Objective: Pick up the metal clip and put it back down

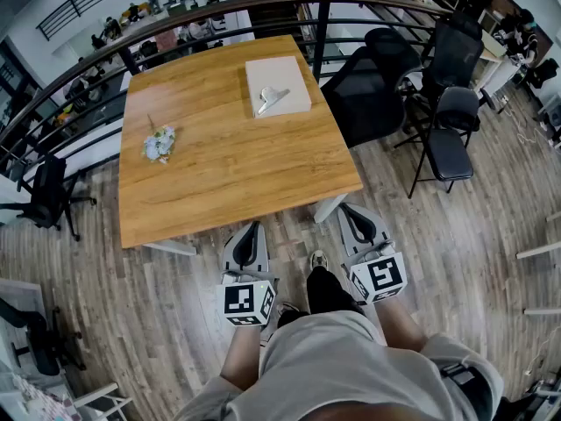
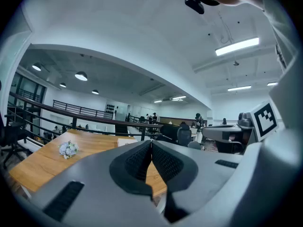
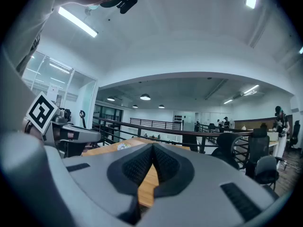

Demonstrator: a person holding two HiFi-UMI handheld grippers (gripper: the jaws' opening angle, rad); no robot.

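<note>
A metal clip (image 1: 270,99) lies on a pale flat pad (image 1: 277,85) near the far edge of the wooden table (image 1: 228,147). Both grippers hang low in front of the table's near edge, well short of the clip. My left gripper (image 1: 252,232) has its jaws pressed together with nothing between them, and its tips (image 2: 151,143) meet. My right gripper (image 1: 352,212) is likewise shut and empty, its tips (image 3: 153,147) touching. In the left gripper view the pad (image 2: 127,141) shows beyond the jaws; the clip itself is hidden there.
A small bunch of pale flowers (image 1: 159,144) lies on the table's left side. Black office chairs (image 1: 386,73) and a folding chair (image 1: 449,139) stand to the right. A dark railing (image 1: 175,24) runs behind the table. The person's legs and shoe (image 1: 319,261) are between the grippers.
</note>
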